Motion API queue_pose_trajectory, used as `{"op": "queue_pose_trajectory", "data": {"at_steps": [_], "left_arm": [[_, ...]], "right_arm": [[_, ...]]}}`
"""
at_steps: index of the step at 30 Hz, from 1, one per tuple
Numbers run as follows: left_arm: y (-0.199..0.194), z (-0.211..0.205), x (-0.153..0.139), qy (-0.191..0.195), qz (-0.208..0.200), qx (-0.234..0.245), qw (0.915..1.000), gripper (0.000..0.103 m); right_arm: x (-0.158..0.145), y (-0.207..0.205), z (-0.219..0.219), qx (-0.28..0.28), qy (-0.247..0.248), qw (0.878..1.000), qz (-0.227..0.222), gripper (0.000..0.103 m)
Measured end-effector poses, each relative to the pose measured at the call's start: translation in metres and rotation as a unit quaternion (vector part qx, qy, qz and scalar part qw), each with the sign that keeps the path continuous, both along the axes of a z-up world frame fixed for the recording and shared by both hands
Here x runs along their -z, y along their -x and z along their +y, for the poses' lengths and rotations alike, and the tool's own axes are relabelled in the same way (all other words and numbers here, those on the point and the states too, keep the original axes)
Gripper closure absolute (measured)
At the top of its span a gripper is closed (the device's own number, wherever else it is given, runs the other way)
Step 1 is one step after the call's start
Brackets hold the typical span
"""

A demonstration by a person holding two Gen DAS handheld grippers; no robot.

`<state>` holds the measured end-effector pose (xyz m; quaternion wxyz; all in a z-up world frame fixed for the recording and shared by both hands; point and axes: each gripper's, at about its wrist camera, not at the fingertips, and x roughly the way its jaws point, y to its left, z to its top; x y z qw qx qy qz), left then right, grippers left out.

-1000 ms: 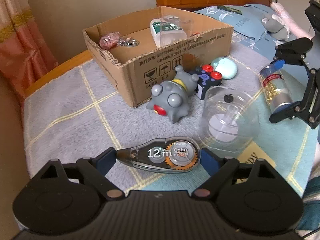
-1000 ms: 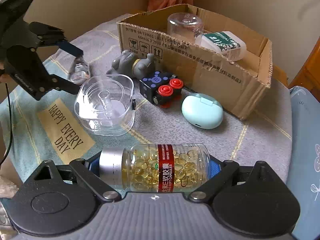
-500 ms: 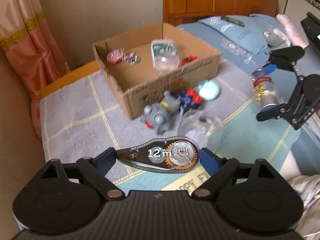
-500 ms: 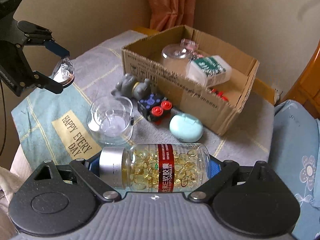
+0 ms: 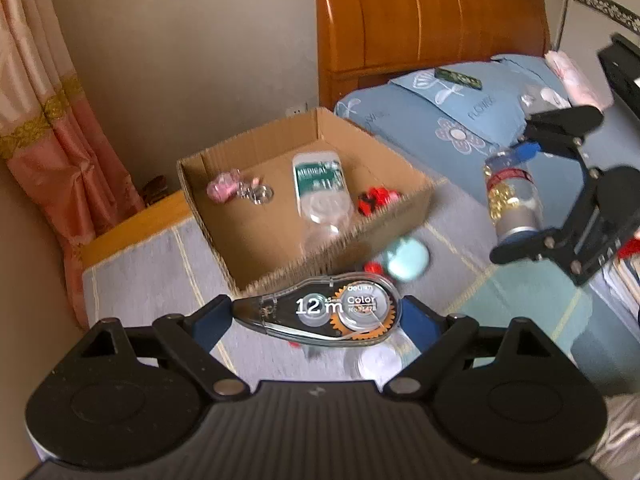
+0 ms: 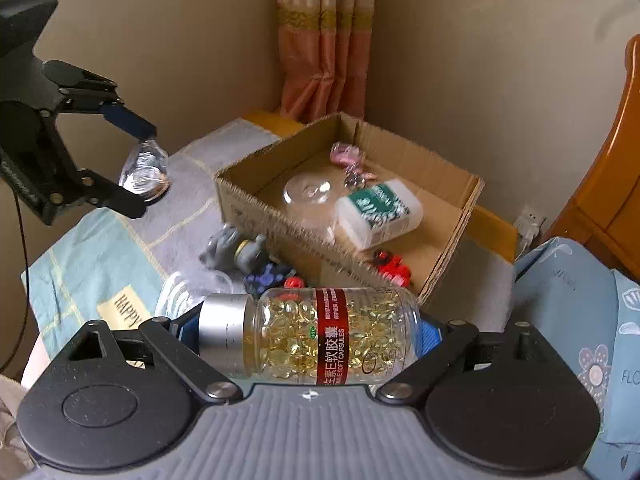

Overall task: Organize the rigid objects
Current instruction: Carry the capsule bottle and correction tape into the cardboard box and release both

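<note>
Two loads aloft at once, both clear of the surface (image 5: 132, 264): left tongs (image 5: 318, 316) clamped end to end on a correction tape dispenser (image 5: 320, 312), right tongs (image 6: 310, 334) clamped end to end on a bottle of golden capsules (image 6: 316, 336), silver cap toward the left pad. Seen from the opposite camera as well, right tongs (image 5: 516, 196) off to the right of the cardboard box (image 5: 400, 208), left tongs (image 6: 140, 168) off to its left, each short of the rim. Already lying in the box: a white case with a green label (image 6: 378, 210), a clear dome (image 6: 308, 194), a pink trinket (image 6: 344, 154), something red in the near corner (image 6: 392, 266). Not yet boxed, at the foot of the front wall: a grey toy (image 6: 236, 252), a dark cube with red buttons (image 6: 272, 274), a mint case (image 5: 406, 258), a clear round container (image 5: 376, 360), partly hidden and blurred. Step in hand, by the look of it: carry toward the box. Next called for: forward travel over the front wall with enough height to miss the torn edge, a descent over a bare patch of cardboard away from the dome and the white case, then release low down. Likely snag: both tongs converging on one opening, so better staggered or kept to separate halves; also a round bottle prone to rolling.
</note>
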<state>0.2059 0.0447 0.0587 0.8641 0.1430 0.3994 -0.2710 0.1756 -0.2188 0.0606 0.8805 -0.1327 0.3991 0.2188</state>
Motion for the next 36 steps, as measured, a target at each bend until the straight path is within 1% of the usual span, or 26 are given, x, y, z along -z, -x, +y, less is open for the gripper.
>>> {"op": "queue_pose_trajectory", "data": {"at_steps": [5,10,18,20,21,22,25,28,31,36], "left_arm": [[-0.024,-0.011,-0.008,0.001,-0.012,-0.001,0.9999,0.014],[-0.052,-0.019,-0.012,0.005,-0.015,-0.009,0.9998,0.014],[-0.100,-0.025,-0.005,0.020,-0.012,-0.039,0.9990,0.013],[-0.109,-0.026,-0.002,0.024,-0.023,-0.047,0.9983,0.013],[-0.112,-0.027,-0.001,0.025,-0.031,-0.053,0.9978,0.009],[-0.114,-0.028,0.001,0.026,-0.035,-0.056,0.9975,0.005],[-0.115,-0.030,0.006,0.027,-0.040,-0.060,0.9970,0.004],[-0.109,-0.031,0.011,0.016,-0.046,-0.062,0.9969,0.004],[-0.097,-0.030,0.016,0.002,-0.050,-0.061,0.9969,0.004],[-0.072,-0.022,0.018,-0.002,-0.063,-0.066,0.9958,0.003]], "right_arm": [[-0.009,-0.011,-0.001,0.003,-0.003,1.000,-0.009,0.006],[-0.015,-0.024,0.000,0.005,0.002,1.000,-0.016,0.006],[-0.021,-0.042,-0.008,0.018,-0.001,1.000,-0.021,0.006],[-0.021,-0.046,-0.010,0.023,-0.001,1.000,-0.020,0.006],[-0.020,-0.048,-0.011,0.025,0.000,1.000,-0.020,0.006],[-0.020,-0.050,-0.012,0.026,-0.001,0.999,-0.019,0.006],[-0.019,-0.054,-0.014,0.030,-0.003,0.999,-0.017,0.006],[-0.018,-0.058,-0.015,0.033,-0.003,0.999,-0.017,0.006],[-0.018,-0.062,-0.015,0.033,-0.006,0.999,-0.016,0.006],[-0.022,-0.073,-0.013,0.043,-0.015,0.999,-0.020,0.006]]}}
